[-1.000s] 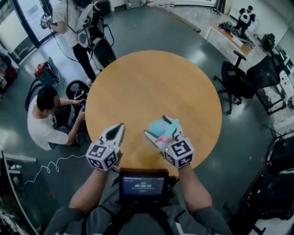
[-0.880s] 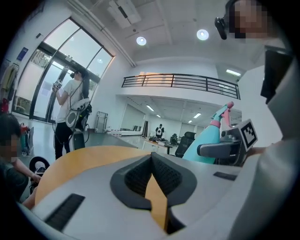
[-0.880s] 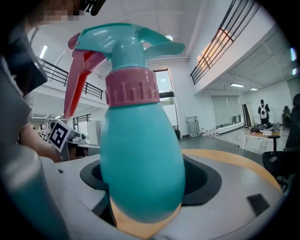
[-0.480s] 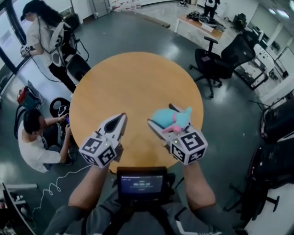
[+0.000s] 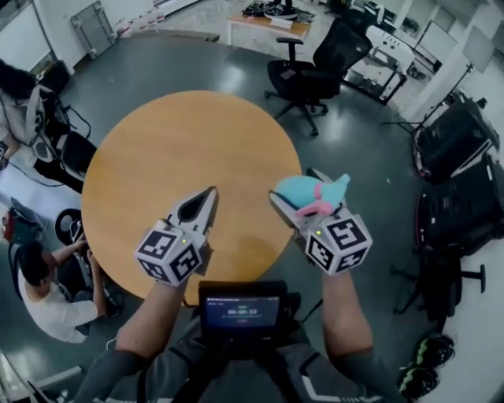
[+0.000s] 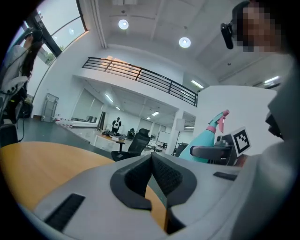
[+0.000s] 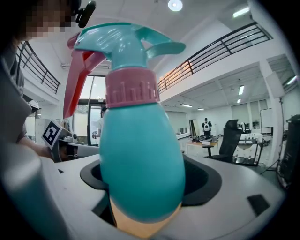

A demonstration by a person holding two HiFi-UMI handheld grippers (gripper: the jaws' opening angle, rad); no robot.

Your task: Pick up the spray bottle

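Note:
A teal spray bottle [image 5: 303,191] with a pink collar and pink trigger is held upright in my right gripper [image 5: 303,197], off the right edge of the round wooden table [image 5: 157,157]. In the right gripper view the spray bottle [image 7: 140,154] fills the middle, with the jaws closed on its belly from both sides. My left gripper [image 5: 206,197] hovers over the table's near part, its jaws pressed together and empty. The left gripper view shows its pads [image 6: 161,176] touching, the bottle [image 6: 206,140] off to the right.
A black office chair [image 5: 303,75] stands beyond the table, and black cases [image 5: 449,142] lie at the right. A person [image 5: 39,291] sits on the floor at the lower left among cables. A desk [image 5: 268,20] is far back. A small screen [image 5: 240,311] hangs at my chest.
Both grippers have risen and swung rightward with my view. The bottle, still in the right gripper, has left the tabletop area and now hangs beyond the table's right edge.

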